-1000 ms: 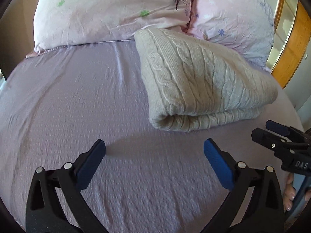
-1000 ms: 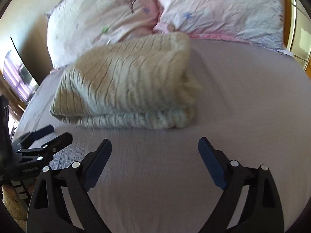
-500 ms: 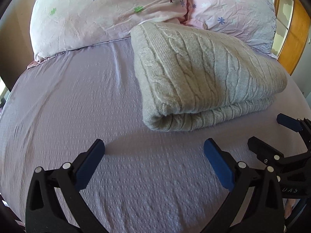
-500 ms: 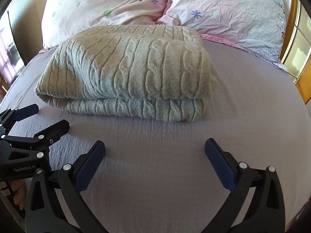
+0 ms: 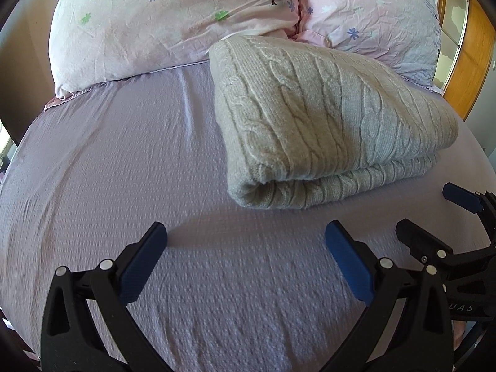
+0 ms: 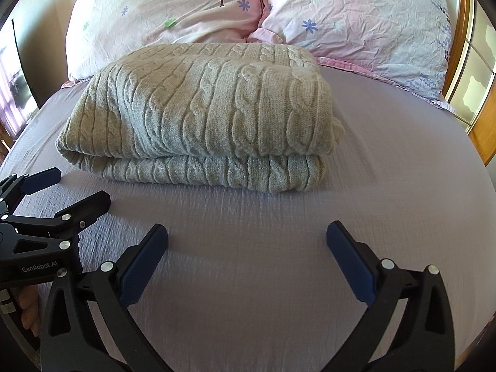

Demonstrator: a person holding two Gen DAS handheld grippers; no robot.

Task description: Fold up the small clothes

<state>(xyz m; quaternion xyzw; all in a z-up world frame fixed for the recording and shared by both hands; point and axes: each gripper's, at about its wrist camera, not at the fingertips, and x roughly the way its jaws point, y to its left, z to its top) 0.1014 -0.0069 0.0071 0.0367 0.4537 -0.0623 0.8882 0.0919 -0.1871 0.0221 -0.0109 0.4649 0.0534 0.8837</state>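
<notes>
I have both tools over the bed (image 6: 403, 186), in front of the sweater (image 6: 201, 114), and neither is touching it. My left tool (image 5: 246, 248) has its jaws spread wide with nothing between them, and so does my right tool (image 6: 248, 245). From the right camera I can also see the left one off to the side, gaping the same way.

The sweater lies folded on the lilac sheet, its far edge up against the two pillows (image 5: 173, 21). It is a thick cable knit, doubled over so that one layer sits on another, with the rounded fold at its left end in the left view. To my eye the folding looks close to finished; perhaps one more fold or a tidy-up is left.

What worries me is the bulk. If I pinch only the top layer, the lower one will likely stay behind and the stack will slide open. If I reach too low, I could catch the sheet along with the knit and drag it into wrinkles. The upper layer already overhangs the lower one at the right end, so an uneven lift by the two tools could twist the bundle. Pushing it forward would jam it into the pillows.
</notes>
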